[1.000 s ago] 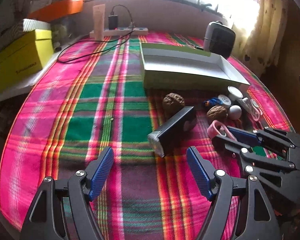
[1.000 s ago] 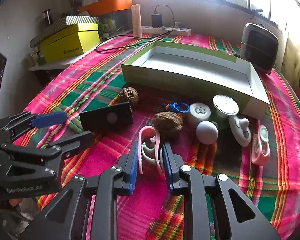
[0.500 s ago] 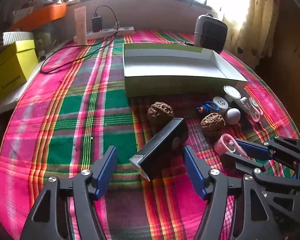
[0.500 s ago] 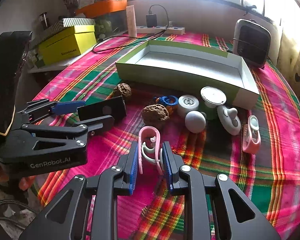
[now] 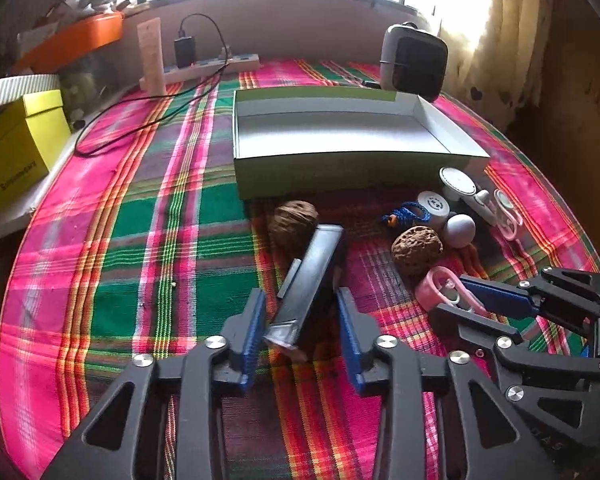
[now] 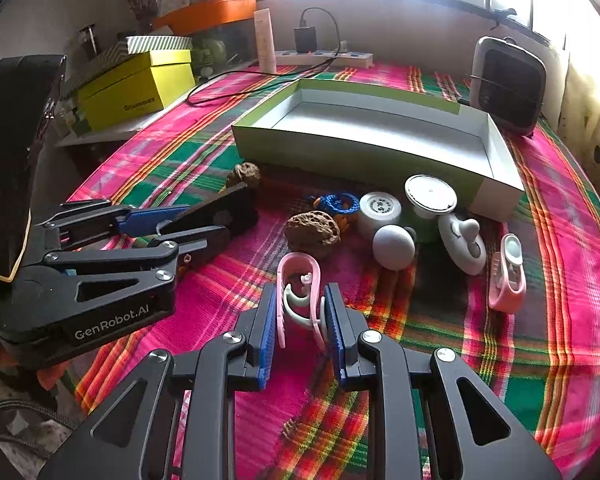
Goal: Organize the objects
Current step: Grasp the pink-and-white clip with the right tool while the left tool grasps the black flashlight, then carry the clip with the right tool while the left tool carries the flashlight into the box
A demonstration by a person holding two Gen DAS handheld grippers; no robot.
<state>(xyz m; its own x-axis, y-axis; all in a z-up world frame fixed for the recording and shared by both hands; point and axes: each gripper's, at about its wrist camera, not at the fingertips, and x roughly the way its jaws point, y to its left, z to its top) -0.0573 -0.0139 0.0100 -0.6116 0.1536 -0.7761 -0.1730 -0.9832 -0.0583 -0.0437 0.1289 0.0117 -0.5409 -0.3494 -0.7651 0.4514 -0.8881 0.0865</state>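
Note:
A black oblong box [image 5: 312,276] lies on the plaid tablecloth between the blue pads of my left gripper [image 5: 300,320]. The jaws are closing and both pads touch its sides. In the right wrist view the left gripper [image 6: 188,224] clasps that box [image 6: 228,216] at the left. My right gripper [image 6: 300,308] is shut on a pink clip [image 6: 300,280] that rests on the cloth, also seen as the pink clip [image 5: 444,290] in the left wrist view. Behind them stands an open green-and-white box [image 6: 340,152], with nothing in it.
Two walnuts [image 6: 312,232] [image 6: 244,172], a blue cord [image 6: 340,202], white round lids [image 6: 380,210], a grey ball [image 6: 394,246], a white knob [image 6: 464,248] and a second pink clip [image 6: 508,276] lie before the box. A heater [image 6: 508,84] stands back right, a yellow box [image 6: 140,88] and power strip [image 6: 324,56] at the back.
My left gripper moved up to the black box and its jaws went from wide open to closed around it; the box has swung to lie along the fingers. The right gripper kept still on the pink clip.

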